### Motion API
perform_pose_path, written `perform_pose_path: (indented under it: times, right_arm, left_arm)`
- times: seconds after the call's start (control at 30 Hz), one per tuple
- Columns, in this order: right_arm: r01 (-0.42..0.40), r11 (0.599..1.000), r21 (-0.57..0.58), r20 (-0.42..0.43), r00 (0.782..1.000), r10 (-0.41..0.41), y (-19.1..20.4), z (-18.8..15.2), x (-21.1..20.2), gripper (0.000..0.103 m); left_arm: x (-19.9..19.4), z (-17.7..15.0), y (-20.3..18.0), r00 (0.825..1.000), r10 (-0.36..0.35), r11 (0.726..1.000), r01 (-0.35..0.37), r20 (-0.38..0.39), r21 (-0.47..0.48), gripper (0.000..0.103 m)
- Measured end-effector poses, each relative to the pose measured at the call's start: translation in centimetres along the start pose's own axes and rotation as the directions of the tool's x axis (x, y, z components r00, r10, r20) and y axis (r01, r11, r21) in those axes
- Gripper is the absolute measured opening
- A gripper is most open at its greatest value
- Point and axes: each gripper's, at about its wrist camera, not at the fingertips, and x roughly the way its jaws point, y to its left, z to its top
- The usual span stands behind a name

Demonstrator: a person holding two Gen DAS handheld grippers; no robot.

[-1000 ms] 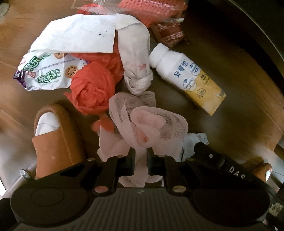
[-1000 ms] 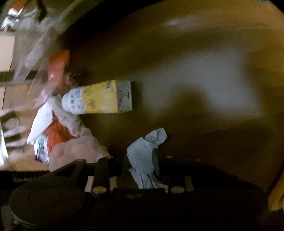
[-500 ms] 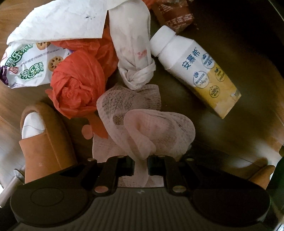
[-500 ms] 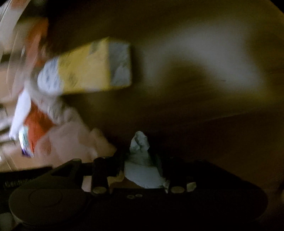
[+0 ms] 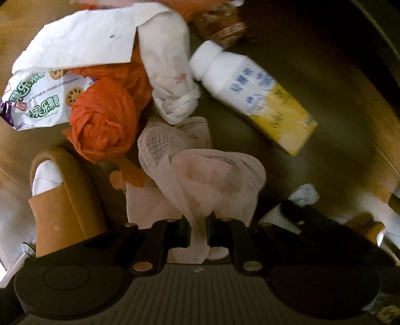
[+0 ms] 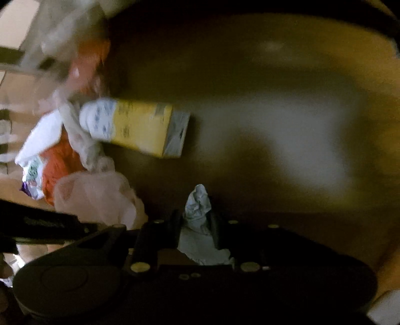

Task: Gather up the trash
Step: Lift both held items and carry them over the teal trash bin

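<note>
My left gripper [image 5: 198, 230] is shut on a pink mesh cloth [image 5: 212, 185] and holds it over a trash pile on the wooden floor. The pile holds a crumpled orange plastic bag [image 5: 105, 125], a white knotted tissue [image 5: 172, 82], a white paper sheet [image 5: 82, 45], a snack wrapper [image 5: 37, 102] and a white-and-yellow drink bottle [image 5: 255, 97]. My right gripper [image 6: 196, 222] is shut on a crumpled grey-white tissue [image 6: 197, 207]. It shows in the left wrist view [image 5: 295, 215] at lower right. The bottle [image 6: 140, 127] lies ahead-left of it.
A foot in a brown slipper [image 5: 62, 197] stands left of my left gripper. A brown wrapper [image 5: 220, 22] lies at the pile's far side. A dark curved rim [image 5: 375, 30] runs along the upper right. The right wrist view is dark and blurred.
My left gripper, still holding the mesh cloth, has moved slightly toward the pile. My right gripper has closed tighter on the tissue and swung, so the bottle shifted in its view.
</note>
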Motion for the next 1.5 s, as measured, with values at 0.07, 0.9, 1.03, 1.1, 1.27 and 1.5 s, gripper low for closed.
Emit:
perform_pose_path:
  times: [0.07, 0.9, 1.03, 1.1, 1.27, 1.5]
  right_arm:
    - [0.020, 1.000, 0.002, 0.043, 0.999, -0.020, -0.3, 0.2, -2.2, 0.024]
    - [0.005, 0.997, -0.083, 0.650, 0.758, 0.051, -1.2, -10.9, -39.1, 0.023]
    - [0.038, 0.992, -0.123, 0.744, 0.665, 0.067, -1.5, -14.3, -45.1, 0.023]
    - [0.050, 0.990, -0.129, 0.787, 0.612, 0.072, -1.9, -15.9, -48.1, 0.023]
    - [0.079, 0.988, -0.133, 0.870, 0.487, 0.078, -3.2, -19.4, -55.3, 0.023]
    - [0.124, 0.988, -0.088, 0.951, 0.306, 0.046, -6.1, -23.6, -65.5, 0.023]
  left_arm:
    - [-1.1, -0.5, -0.6, 1.000, -0.014, 1.000, 0.014, 0.017, 0.022, 0.008]
    - [-31.1, -19.7, -7.8, 0.767, -0.384, 0.885, 0.146, 0.515, 0.442, 0.005]
    - [-35.9, -23.8, -9.1, 0.683, -0.456, 0.846, 0.135, 0.570, 0.515, 0.005]
    - [-38.4, -25.9, -10.2, 0.644, -0.496, 0.819, 0.125, 0.583, 0.560, 0.005]
    - [-44.2, -30.6, -13.2, 0.540, -0.589, 0.755, 0.103, 0.601, 0.647, 0.005]
    - [-52.8, -37.3, -19.9, 0.422, -0.700, 0.653, 0.050, 0.577, 0.756, 0.005]
